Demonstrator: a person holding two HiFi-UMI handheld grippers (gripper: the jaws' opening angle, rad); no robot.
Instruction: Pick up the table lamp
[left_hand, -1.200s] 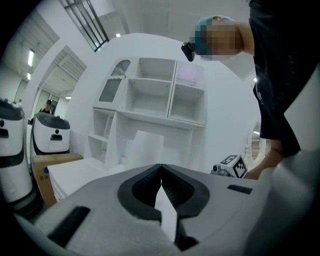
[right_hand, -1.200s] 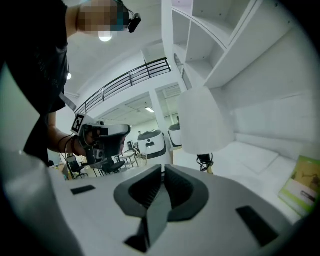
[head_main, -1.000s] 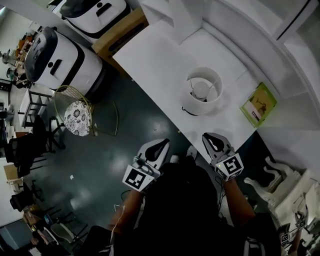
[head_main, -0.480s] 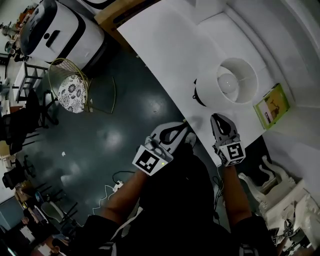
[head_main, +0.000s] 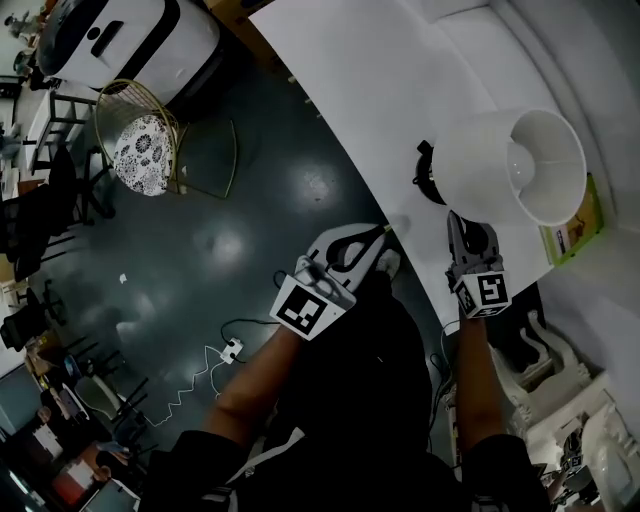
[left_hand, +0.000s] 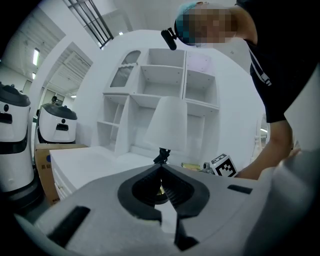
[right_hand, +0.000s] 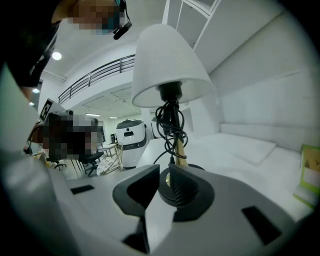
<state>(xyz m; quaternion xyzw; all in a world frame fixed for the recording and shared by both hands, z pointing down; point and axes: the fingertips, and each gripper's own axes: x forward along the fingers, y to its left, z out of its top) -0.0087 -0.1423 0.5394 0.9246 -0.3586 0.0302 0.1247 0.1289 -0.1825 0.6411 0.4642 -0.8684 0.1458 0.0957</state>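
Observation:
The table lamp (head_main: 505, 165) stands on the white table (head_main: 370, 90), with a white shade, a wooden stem wrapped in black cord (right_hand: 171, 122) and a round black base (right_hand: 186, 187). My right gripper (head_main: 466, 222) is level with the base and just short of it, empty, with its jaws all but closed. In the right gripper view the shade (right_hand: 169, 65) towers over the right gripper (right_hand: 164, 172). My left gripper (head_main: 381, 233) hovers at the table's near edge, left of the lamp, shut and empty. From the left gripper (left_hand: 160, 168) the lamp (left_hand: 167, 125) shows farther off.
A green book (head_main: 573, 225) lies right of the lamp, against the white shelving (left_hand: 165, 100). White robots (head_main: 120, 35) and a wire stool (head_main: 150, 150) stand on the dark floor to the left. A white chair (head_main: 560, 380) is at the lower right.
Both grippers have come down and forward to the table's edge. The lamp now looms much larger and closer, right in front of the right gripper.

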